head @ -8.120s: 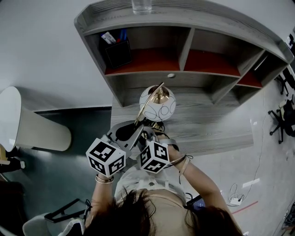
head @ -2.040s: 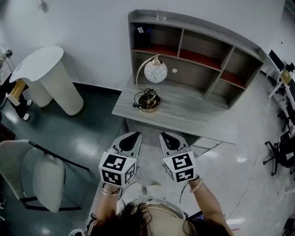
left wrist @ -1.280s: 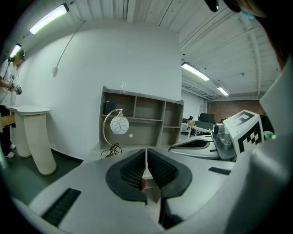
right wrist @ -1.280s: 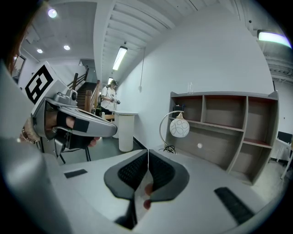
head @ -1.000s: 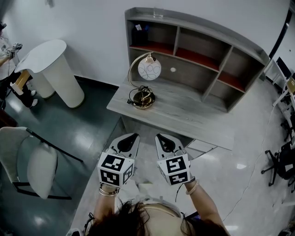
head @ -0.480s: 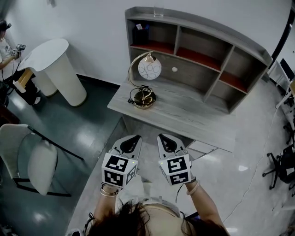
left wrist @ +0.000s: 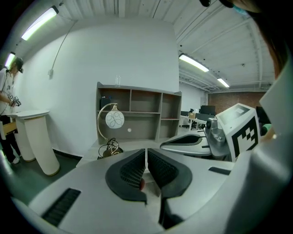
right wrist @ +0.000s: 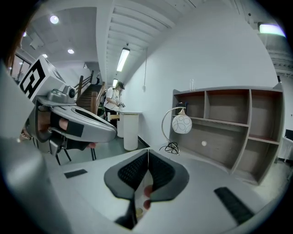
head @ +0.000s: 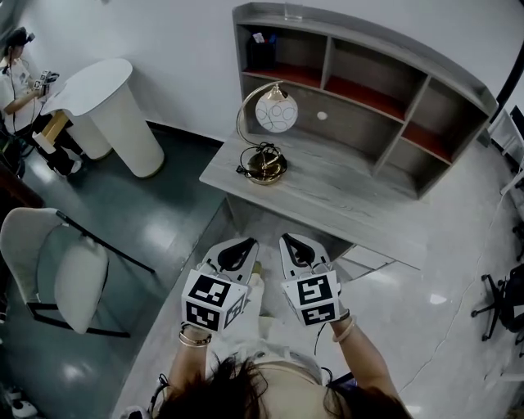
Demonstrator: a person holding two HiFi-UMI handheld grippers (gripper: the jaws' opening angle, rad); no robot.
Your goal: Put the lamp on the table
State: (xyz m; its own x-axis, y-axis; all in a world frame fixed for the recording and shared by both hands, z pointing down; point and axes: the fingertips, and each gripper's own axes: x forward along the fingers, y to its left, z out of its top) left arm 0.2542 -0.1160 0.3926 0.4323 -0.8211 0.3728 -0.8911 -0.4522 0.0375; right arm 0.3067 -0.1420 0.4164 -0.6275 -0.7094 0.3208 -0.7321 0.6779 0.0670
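The lamp (head: 274,119) stands upright on the desk (head: 352,204), near its left end — brass base and coiled cord on the wood, the arched stem carrying a white globe in front of the shelf unit (head: 426,106). Both grippers are held low in front of the person, side by side and well apart from the desk. The left gripper (head: 237,247) has its jaws pressed together with nothing between them; the right gripper (head: 295,244) likewise — jaws closed and empty. A glass (head: 293,10) sits on top of the shelf unit. Off to the left are a white round table (head: 106,90) and a chair (head: 70,282).
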